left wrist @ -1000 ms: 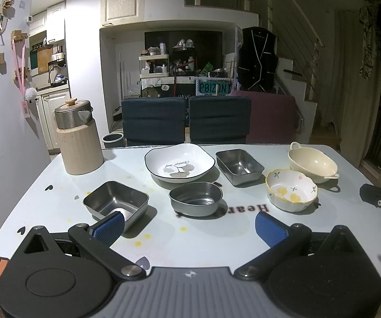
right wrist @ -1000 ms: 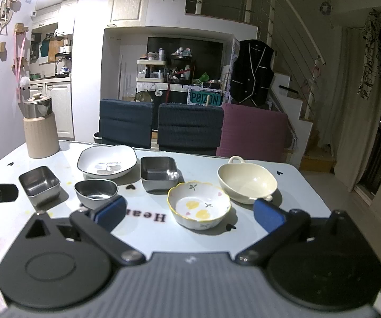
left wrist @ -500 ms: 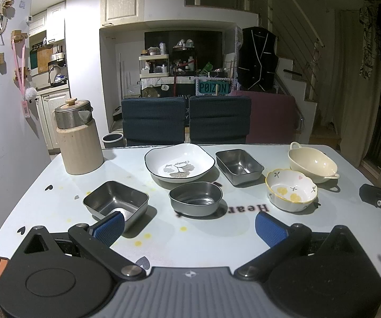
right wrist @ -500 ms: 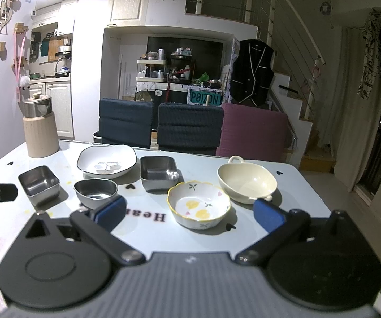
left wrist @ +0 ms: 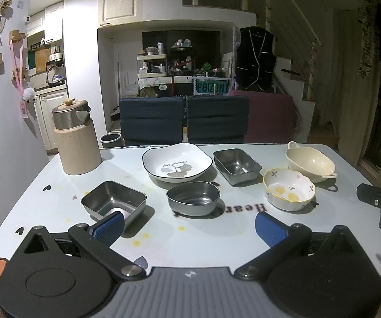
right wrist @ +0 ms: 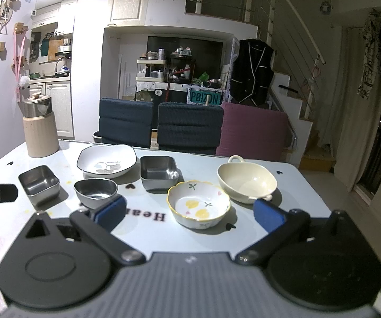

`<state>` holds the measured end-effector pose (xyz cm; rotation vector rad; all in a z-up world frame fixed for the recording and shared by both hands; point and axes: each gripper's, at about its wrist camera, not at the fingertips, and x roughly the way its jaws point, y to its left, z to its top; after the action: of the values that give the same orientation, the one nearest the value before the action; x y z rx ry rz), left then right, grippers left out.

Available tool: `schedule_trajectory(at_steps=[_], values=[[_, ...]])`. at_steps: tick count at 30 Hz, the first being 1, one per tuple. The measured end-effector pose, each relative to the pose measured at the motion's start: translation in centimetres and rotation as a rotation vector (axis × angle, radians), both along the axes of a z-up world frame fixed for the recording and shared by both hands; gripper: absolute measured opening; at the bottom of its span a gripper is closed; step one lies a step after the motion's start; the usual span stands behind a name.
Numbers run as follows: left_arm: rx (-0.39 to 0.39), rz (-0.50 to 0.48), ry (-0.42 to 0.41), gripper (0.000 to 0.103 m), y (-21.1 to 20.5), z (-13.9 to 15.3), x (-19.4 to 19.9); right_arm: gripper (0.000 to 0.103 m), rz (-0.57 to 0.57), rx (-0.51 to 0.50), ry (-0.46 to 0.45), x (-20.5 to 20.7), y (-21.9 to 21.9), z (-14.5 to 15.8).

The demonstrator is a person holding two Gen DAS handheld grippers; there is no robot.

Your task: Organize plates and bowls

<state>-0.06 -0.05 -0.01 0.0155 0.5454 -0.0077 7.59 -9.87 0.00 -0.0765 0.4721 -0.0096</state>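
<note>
Both grippers sit low in their frames with fingers spread wide and holding nothing. The left gripper (left wrist: 190, 225) faces a white table (left wrist: 57, 206) carrying six dishes. A square steel tray (left wrist: 113, 201) sits centre-left, a round steel bowl (left wrist: 193, 202) at centre, a white plate (left wrist: 177, 164) behind it, a steel box (left wrist: 237, 162) to the right. The right gripper (right wrist: 189, 213) points at a flowered bowl (right wrist: 198, 203), with a cream bowl (right wrist: 246, 179) just behind it to the right. A beige canister (left wrist: 75, 137) stands upper left.
</note>
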Motion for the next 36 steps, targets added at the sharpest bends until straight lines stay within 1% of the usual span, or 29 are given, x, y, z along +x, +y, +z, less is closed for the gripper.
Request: schedule_trajectory(at_steps=[2, 12, 20, 25, 30, 33, 36], values=[[0.0, 0.0, 0.0, 0.103, 0.1, -0.4, 0.4, 0.103, 0.0, 0.001, 0.001, 0.0, 0.0, 0.0], [0.001, 0.013, -0.01, 0.103, -0.8, -0.2, 0.7, 0.103, -0.001, 0.004, -0.001, 0.0, -0.2, -0.1], [-0.039, 0.048, -0.023, 0.103, 0.5, 0.6, 0.8, 0.103, 0.014, 0.017, -0.03, 0.7, 0.0, 0.2], [-0.05, 0.077, -0.054, 0.103, 1.5, 1.7, 2.1, 0.103, 0.05, 0.006, -0.079, 1.6, 0.4, 0.9], [-0.047, 0.089, -0.089, 0.103, 2.0, 2.8, 3.6, 0.103, 0.106, -0.036, -0.135, 2.8, 1.6, 1.5], [-0.041, 0.091, -0.113, 0.103, 2.4, 3.3, 4.7, 0.103, 0.144, -0.036, -0.149, 4.0, 2.1, 1.9], [-0.025, 0.094, -0.12, 0.103, 2.7, 3.4, 6.2, 0.103, 0.177, -0.03, -0.165, 5.2, 2.6, 2.0]])
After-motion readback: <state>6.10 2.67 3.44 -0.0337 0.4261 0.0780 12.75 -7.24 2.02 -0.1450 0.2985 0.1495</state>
